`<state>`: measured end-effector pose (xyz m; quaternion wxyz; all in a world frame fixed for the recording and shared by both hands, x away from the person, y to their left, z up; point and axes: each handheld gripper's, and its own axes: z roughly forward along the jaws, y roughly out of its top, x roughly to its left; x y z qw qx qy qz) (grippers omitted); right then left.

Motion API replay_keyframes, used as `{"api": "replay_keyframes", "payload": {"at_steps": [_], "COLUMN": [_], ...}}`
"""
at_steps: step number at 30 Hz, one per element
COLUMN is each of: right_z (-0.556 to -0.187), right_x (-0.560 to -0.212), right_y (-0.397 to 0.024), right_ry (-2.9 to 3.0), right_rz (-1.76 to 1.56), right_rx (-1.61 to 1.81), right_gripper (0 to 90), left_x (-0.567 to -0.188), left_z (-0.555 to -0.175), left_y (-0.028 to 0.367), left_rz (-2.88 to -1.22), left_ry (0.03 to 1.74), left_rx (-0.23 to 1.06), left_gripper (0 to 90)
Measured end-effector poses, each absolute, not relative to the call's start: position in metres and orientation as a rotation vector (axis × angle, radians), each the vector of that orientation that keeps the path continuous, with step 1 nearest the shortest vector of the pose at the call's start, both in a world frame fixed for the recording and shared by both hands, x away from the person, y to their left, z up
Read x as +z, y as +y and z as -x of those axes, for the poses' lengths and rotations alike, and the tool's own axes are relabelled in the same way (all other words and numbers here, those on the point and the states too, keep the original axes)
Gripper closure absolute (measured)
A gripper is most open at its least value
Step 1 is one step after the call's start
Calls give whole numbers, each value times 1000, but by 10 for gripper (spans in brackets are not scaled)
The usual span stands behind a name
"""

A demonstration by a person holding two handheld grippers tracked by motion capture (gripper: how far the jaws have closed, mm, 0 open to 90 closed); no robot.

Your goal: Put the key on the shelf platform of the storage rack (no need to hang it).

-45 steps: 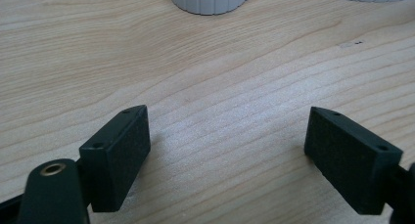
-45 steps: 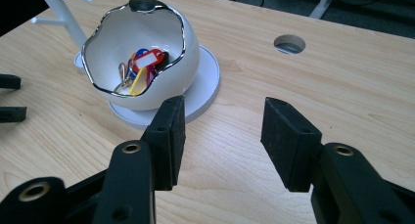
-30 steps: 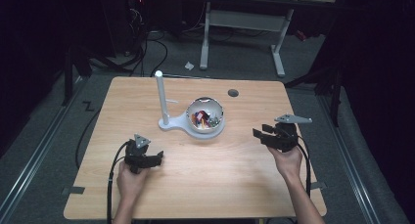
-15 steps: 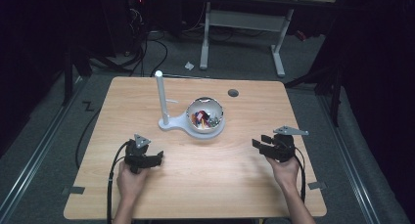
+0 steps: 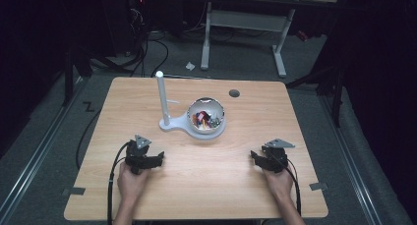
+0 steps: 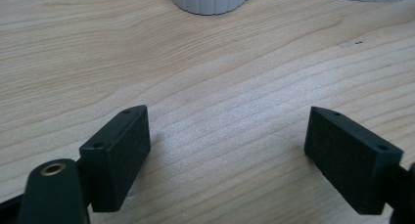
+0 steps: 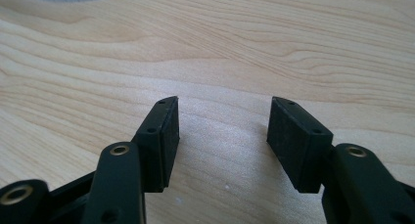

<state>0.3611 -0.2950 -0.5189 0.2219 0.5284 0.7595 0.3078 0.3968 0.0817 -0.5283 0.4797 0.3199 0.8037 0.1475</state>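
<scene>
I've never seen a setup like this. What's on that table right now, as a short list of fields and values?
surface: wooden table, a small dark round hole near its far edge
centre: shiny bowl holding small colourful bits, sitting on a white stand
post: white upright post on the same stand, left of the bowl
left gripper: in a hand, jaws open, holding nothing, low over bare wood
right gripper: in a hand, jaws open, holding nothing, low over bare wood

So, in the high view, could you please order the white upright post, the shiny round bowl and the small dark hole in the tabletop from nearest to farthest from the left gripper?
From the left gripper:
1. White upright post, just ahead, left of centre.
2. Shiny round bowl, ahead and to the right, at the centre.
3. Small dark hole in the tabletop, past the bowl, near the far edge.
</scene>
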Motion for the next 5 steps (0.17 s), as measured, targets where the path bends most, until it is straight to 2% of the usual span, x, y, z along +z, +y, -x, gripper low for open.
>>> {"api": "replay_keyframes", "payload": {"at_steps": [5], "right_z": [-361], "right_x": [-519], "right_y": [-295], "right_ry": [2095], "right_rz": [-1463], "right_rx": [847], "right_gripper": [440], "left_x": [-528], "left_z": [-397], "left_y": [82], "left_rz": [-782], "left_ry": [1960], "left_rx": [361], "left_gripper": [175]}}
